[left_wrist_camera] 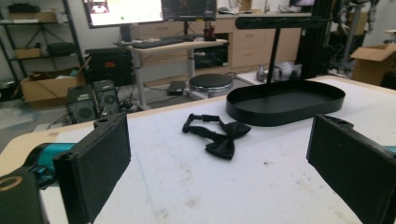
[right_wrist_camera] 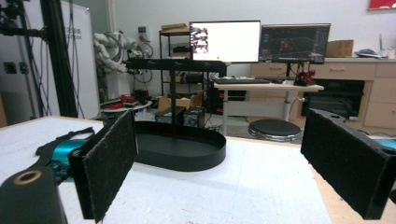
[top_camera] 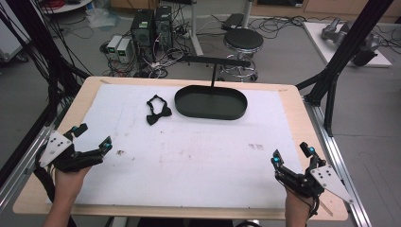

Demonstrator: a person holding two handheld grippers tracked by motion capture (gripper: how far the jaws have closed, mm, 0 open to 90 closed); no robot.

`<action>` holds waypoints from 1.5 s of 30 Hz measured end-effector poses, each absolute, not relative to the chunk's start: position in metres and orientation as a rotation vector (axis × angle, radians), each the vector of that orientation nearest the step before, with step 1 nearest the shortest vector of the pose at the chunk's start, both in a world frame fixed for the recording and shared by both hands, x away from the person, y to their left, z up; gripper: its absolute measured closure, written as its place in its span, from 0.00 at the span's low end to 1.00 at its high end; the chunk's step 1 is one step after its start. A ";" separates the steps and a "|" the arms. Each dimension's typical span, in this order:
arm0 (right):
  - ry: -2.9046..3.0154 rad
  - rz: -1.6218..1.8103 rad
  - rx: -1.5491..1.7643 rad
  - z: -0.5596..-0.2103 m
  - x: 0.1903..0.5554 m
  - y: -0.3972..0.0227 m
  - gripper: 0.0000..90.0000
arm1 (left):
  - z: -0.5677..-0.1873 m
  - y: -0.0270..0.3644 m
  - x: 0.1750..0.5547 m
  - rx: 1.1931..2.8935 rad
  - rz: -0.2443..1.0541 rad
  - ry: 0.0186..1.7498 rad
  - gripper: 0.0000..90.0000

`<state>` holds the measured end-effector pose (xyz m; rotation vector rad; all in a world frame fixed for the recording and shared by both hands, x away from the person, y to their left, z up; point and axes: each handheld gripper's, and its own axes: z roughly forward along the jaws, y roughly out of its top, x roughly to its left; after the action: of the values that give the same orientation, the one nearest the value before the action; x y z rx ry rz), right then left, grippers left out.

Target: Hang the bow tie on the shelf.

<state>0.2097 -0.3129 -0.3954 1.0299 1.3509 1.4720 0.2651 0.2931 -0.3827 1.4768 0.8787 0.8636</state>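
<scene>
Your two hands hold tongs at the near corners of the worktop (top_camera: 293,101), the left tongs (top_camera: 92,136) and right tongs (top_camera: 291,154) both spread wide with nothing between their black padded jaws. Ahead of you, on the white mat (top_camera: 198,146) covering the worktop, a black bow tie (top_camera: 156,110) lies with its strap looped behind it, toward the far side and left of centre. Just beside it to the right sits a shallow black oval tray (top_camera: 211,102), from which a thin post rises to a horizontal bar (top_camera: 217,60). Both tongs are well apart from the bow tie and the tray. Beyond the worktop stand a round stool (top_camera: 243,40), computer towers (top_camera: 151,26) and tangled cables on the floor.
</scene>
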 end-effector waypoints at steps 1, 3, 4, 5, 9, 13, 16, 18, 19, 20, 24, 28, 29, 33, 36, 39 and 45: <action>1.356 1.472 1.023 -0.395 0.210 -0.312 0.11 | -0.383 0.293 0.265 1.477 0.864 0.879 0.08; 1.370 1.474 1.015 -0.396 0.211 -0.310 0.11 | -0.378 0.288 0.271 1.495 0.855 0.854 0.08; 1.376 1.474 1.012 -0.396 0.211 -0.308 0.11 | -0.375 0.282 0.278 1.517 0.846 0.836 0.08; 1.384 1.476 1.009 -0.396 0.212 -0.308 0.11 | -0.373 0.280 0.282 1.523 0.843 0.831 0.07; 1.400 1.476 1.002 -0.398 0.213 -0.306 0.11 | -0.367 0.271 0.292 1.545 0.831 0.810 0.08; 1.403 1.482 0.999 -0.399 0.214 -0.307 0.11 | -0.363 0.260 0.309 1.590 0.806 0.785 0.08; 1.417 1.488 1.001 -0.399 0.215 -0.306 0.11 | -0.362 0.254 0.318 1.617 0.785 0.779 0.08; 1.424 1.487 0.993 -0.400 0.216 -0.306 0.11 | -0.362 0.247 0.329 1.650 0.763 0.760 0.08; 1.431 1.488 0.993 -0.400 0.216 -0.305 0.11 | -0.363 0.245 0.333 1.662 0.752 0.756 0.08; 1.437 1.485 0.991 -0.401 0.217 -0.305 0.11 | -0.365 0.243 0.338 1.674 0.740 0.758 0.08; 1.453 1.485 0.985 -0.402 0.218 -0.303 0.11 | -0.371 0.235 0.354 1.703 0.720 0.763 0.08; 1.450 1.489 0.993 -0.403 0.219 -0.304 0.11 | -0.374 0.227 0.367 1.734 0.709 0.773 0.08; 1.450 1.490 0.993 -0.404 0.220 -0.305 0.11 | -0.375 0.222 0.374 1.735 0.709 0.773 0.08; 1.452 1.490 0.998 -0.405 0.220 -0.306 0.11 | -0.376 0.214 0.388 1.769 0.698 0.767 0.08; 1.453 1.489 1.007 -0.407 0.221 -0.307 0.11 | -0.377 0.200 0.407 1.837 0.673 0.746 0.10; 1.458 1.491 1.003 -0.408 0.221 -0.307 0.11 | -0.378 0.193 0.417 1.878 0.652 0.734 0.11; 1.461 1.490 1.010 -0.411 0.223 -0.310 0.11 | -0.390 0.183 0.439 1.966 0.639 0.741 0.16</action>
<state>0.2232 -0.3103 -0.4107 1.0098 1.4611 1.4903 0.4390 0.1827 -0.3900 1.9660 0.7414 0.6388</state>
